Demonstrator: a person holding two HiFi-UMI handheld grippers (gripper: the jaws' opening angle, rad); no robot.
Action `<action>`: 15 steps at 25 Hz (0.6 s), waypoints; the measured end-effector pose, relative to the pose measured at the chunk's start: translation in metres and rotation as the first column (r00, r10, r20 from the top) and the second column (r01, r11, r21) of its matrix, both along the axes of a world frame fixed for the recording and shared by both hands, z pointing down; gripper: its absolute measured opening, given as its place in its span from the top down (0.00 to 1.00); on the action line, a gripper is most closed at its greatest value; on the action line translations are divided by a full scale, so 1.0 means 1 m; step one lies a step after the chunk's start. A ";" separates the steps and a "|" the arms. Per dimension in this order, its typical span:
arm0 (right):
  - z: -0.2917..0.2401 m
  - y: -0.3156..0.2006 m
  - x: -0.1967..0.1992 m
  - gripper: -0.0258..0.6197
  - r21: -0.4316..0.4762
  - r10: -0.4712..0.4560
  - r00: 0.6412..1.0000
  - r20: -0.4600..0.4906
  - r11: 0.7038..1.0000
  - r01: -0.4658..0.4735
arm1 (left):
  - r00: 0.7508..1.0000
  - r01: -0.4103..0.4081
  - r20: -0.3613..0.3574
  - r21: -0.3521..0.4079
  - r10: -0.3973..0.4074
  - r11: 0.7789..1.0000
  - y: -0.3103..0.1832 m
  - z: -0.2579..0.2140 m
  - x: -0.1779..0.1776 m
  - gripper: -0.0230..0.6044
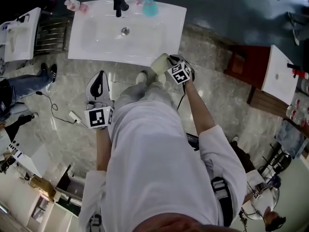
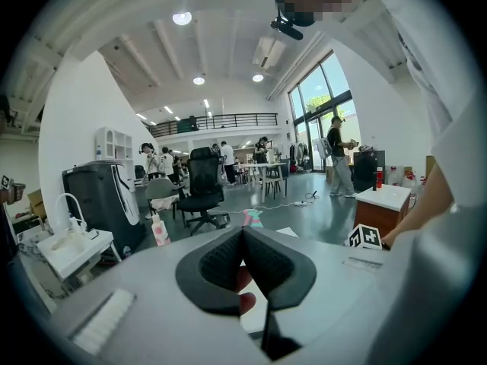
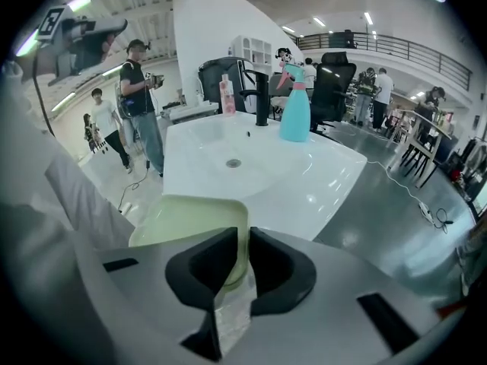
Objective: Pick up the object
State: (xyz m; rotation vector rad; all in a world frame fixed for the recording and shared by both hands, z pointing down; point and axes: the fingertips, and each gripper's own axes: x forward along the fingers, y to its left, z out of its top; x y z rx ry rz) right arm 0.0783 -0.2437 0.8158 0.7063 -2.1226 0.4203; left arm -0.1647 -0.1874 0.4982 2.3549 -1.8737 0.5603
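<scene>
R. gripper [image 3: 242, 238]: jaws clenched on thin wall of pale-green tub [image 3: 190, 219], at near edge of sink [image 3: 304, 196]. L. gripper [image 2: 243, 238]: jaws clenched, empty. Risk: one-wall grip, so tub may pivot or slip, or clip sink lip. Room: basin bare ahead; tap [image 3: 262, 97], spray bottle [image 3: 295, 109] well apart at back; open floor to R.

White washbasin [image 1: 159, 28] on a pale marbled floor [image 1: 63, 95], with a black faucet [image 1: 119, 4], a teal spray bottle [image 1: 148, 6] and a pink bottle [image 1: 76, 5] along its back edge. Left of the basin: a metal rack [image 1: 50, 33] and a second white basin [image 1: 21, 35]. Right of it: a red-brown cabinet [image 1: 244, 64] with a white top. Beyond it: dark glossy floor [image 1: 231, 13], a black office chair [image 3: 335, 78], a balcony railing [image 3: 396, 48], tall windows [image 2: 319, 101] and round ceiling lights [image 2: 181, 18].
</scene>
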 end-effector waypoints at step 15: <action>-0.074 -0.034 -0.001 0.92 0.197 0.068 0.995 0.075 0.977 -0.082 | 1.000 -0.021 -0.010 0.044 0.022 0.999 -0.009 -0.008 -0.002 0.96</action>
